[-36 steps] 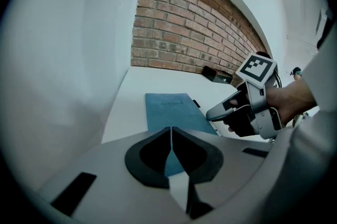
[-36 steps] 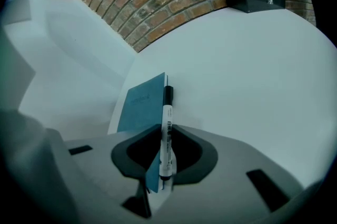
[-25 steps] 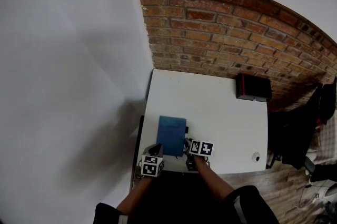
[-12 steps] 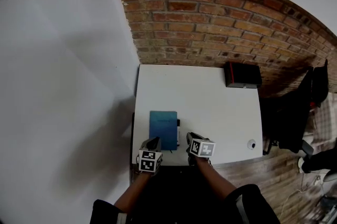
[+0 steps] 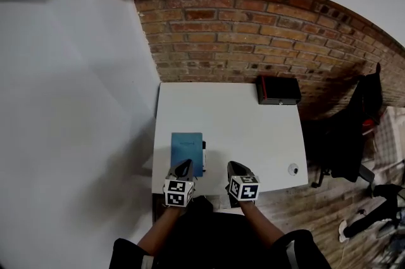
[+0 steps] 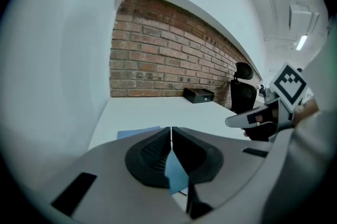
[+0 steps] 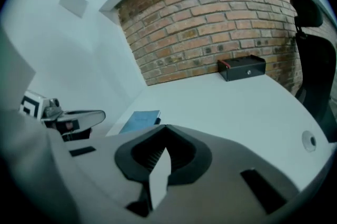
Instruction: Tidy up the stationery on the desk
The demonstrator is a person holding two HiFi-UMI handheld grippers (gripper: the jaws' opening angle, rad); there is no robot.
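Note:
A blue notebook (image 5: pixel 186 150) lies flat near the front left of the white desk (image 5: pixel 247 128). A slim dark thing (image 5: pixel 203 149), too small to name, lies against its right edge. My left gripper (image 5: pixel 185 164) hangs over the desk's near edge just in front of the notebook, shut and empty. My right gripper (image 5: pixel 235 165) hangs beside it to the right. Its jaws have just been closing and now meet with nothing between them. The notebook (image 6: pixel 136 133) shows past the shut left jaws (image 6: pixel 171 128). In the right gripper view it (image 7: pixel 139 120) lies ahead and left of the jaws (image 7: pixel 166 127).
A black box (image 5: pixel 278 90) stands at the desk's far right against the brick wall (image 5: pixel 253 33). A small round fitting (image 5: pixel 293 169) sits near the front right corner. A black office chair (image 5: pixel 354 128) stands right of the desk. A white wall (image 5: pixel 76 103) borders the left.
Both grippers have drawn back from the notebook toward the near edge and risen. The right gripper, earlier right beside the notebook, is now clear of it.

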